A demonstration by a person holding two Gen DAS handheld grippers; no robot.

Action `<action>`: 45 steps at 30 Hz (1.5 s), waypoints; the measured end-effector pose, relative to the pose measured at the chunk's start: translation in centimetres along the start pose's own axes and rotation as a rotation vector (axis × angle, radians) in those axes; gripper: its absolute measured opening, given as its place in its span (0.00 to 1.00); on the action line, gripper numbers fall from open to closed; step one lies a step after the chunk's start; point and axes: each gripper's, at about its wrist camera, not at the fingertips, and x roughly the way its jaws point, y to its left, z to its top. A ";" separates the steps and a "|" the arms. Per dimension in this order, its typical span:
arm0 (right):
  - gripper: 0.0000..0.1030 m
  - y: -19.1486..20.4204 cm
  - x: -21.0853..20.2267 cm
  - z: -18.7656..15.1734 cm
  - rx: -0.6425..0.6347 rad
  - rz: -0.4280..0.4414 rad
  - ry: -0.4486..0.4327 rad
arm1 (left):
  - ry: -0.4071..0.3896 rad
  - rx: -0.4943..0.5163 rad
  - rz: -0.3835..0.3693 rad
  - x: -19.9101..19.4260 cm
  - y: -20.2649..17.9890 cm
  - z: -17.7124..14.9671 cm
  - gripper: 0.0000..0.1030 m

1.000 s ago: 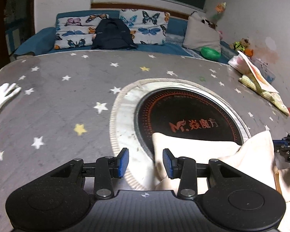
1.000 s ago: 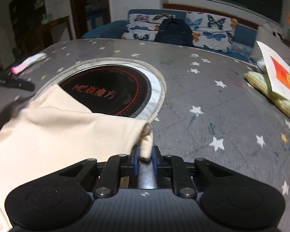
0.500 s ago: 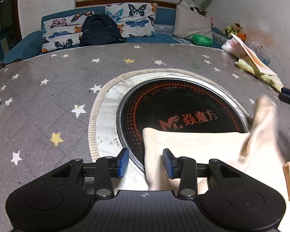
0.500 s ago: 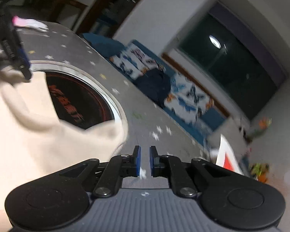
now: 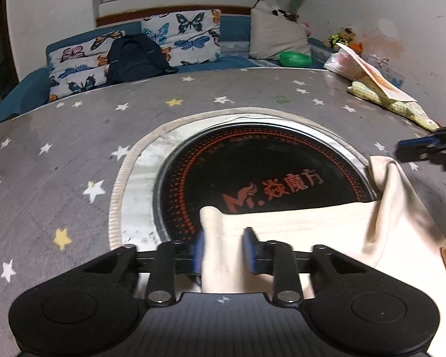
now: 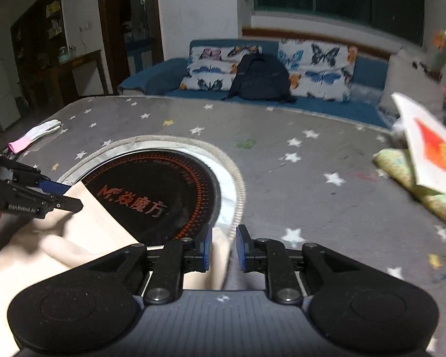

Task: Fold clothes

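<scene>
From my left wrist camera, my left gripper [image 5: 223, 251] is spread, with a raised corner of the cream cloth [image 5: 327, 226] standing between its blue pads [image 5: 249, 250]; the left pad looks blurred against the fabric, the right pad stands clear of it, so nothing is pinched. The cloth lies on the counter [image 5: 74, 154], its far edge over the near part of the black round hob [image 5: 252, 163] (the one with the orange logo). Its other corner rises at the right, just beside my right gripper [image 5: 413, 148], which pokes in from the edge. A patterned bundle [image 5: 401, 107] sits far right.

From my right wrist camera, my right gripper [image 6: 224, 248] is also spread, and a blurred fold of the cloth [image 6: 74, 238] sits in the gap between the pads without being clamped. The cloth stretches left toward my left gripper [image 6: 56, 196], which hovers over its far corner; from here I cannot tell how far that one is spread. A white glove [image 6: 35, 134] with a pink cuff lies well apart at the counter's far left, and a dark bag [image 6: 261, 77] rests on the sofa beyond.
</scene>
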 end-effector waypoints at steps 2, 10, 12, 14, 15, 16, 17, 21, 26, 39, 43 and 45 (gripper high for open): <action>0.16 0.1 1.2 0.3 0.010 0.020 0.024 | -0.015 0.021 0.007 -0.1 -0.3 0.0 0.10; 0.19 0.5 3.1 0.6 -0.011 0.049 0.094 | -0.107 0.018 0.046 -1.8 0.2 0.5 0.06; 0.19 0.8 3.0 0.7 -0.021 0.044 0.098 | -0.143 -0.007 0.066 -2.6 0.8 0.9 0.06; 0.20 0.8 2.8 0.8 -0.024 0.036 0.089 | -0.177 -0.041 0.075 -3.5 1.6 1.0 0.06; 0.21 0.8 2.7 0.9 -0.020 0.036 0.088 | -0.188 -0.055 0.073 -3.8 1.9 1.1 0.06; 0.24 0.7 2.8 0.9 -0.015 0.036 0.089 | -0.188 -0.059 0.080 -3.8 2.1 1.0 0.06; 0.26 0.7 2.9 0.9 -0.015 0.036 0.091 | -0.180 -0.058 0.088 -3.6 2.3 0.8 0.06; 0.28 0.9 3.3 1.1 -0.018 0.041 0.096 | -0.153 -0.046 0.090 -3.0 2.5 0.3 0.06; 0.31 0.8 4.2 1.1 -0.015 0.019 0.111 | -0.166 -0.050 0.089 -3.4 2.9 0.0 0.06; 0.07 1.5 0.8 2.0 -0.055 -0.076 -0.148 | -0.228 -0.101 0.130 -4.1 3.3 -0.2 0.06; 0.10 0.7 2.8 1.5 -0.017 -0.103 -0.096 | -0.181 -0.093 0.153 -2.2 3.4 -0.2 0.07; 0.12 0.7 3.0 1.4 -0.008 -0.102 -0.085 | -0.154 -0.069 0.175 -1.4 3.3 -0.2 0.08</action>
